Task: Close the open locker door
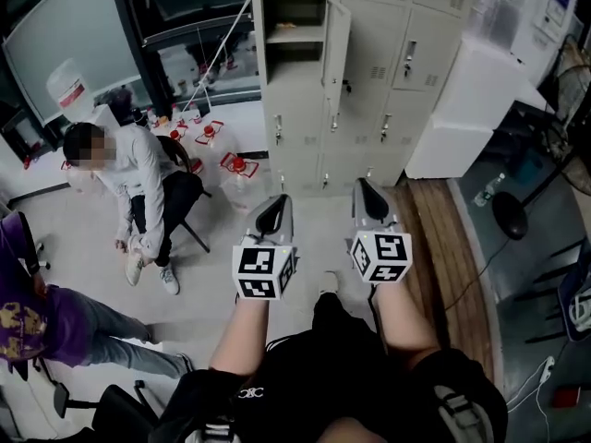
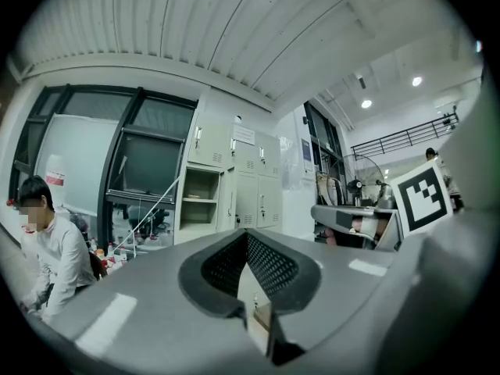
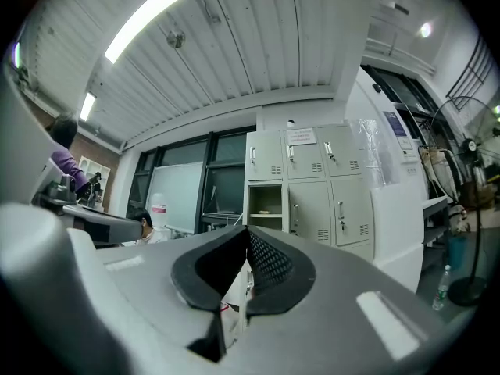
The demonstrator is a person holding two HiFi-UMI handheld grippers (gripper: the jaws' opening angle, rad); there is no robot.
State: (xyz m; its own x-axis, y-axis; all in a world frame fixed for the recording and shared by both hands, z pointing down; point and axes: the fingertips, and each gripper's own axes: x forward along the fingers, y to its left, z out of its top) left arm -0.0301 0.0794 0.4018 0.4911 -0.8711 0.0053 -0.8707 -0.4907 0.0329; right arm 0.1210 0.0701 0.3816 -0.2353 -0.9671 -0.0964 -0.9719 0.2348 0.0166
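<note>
A bank of pale grey lockers (image 1: 369, 72) stands ahead of me. One upper compartment (image 1: 295, 33) is open and shows a shelf, its door (image 1: 337, 40) swung out to the right. In the left gripper view the same compartment (image 2: 197, 201) lies beyond my jaws, and in the right gripper view the open compartment (image 3: 266, 203) lies just above them. My left gripper (image 1: 273, 212) and right gripper (image 1: 370, 197) are held side by side, well short of the lockers. Both grippers, left (image 2: 246, 234) and right (image 3: 248, 230), are shut on nothing.
A person in white (image 1: 138, 178) sits on a chair at the left, and another in purple (image 1: 37, 326) is at the near left. Red-capped water jugs (image 1: 238, 172) stand on the floor before the lockers. A white cabinet (image 1: 471, 109) and a fan base (image 1: 508, 215) are at the right.
</note>
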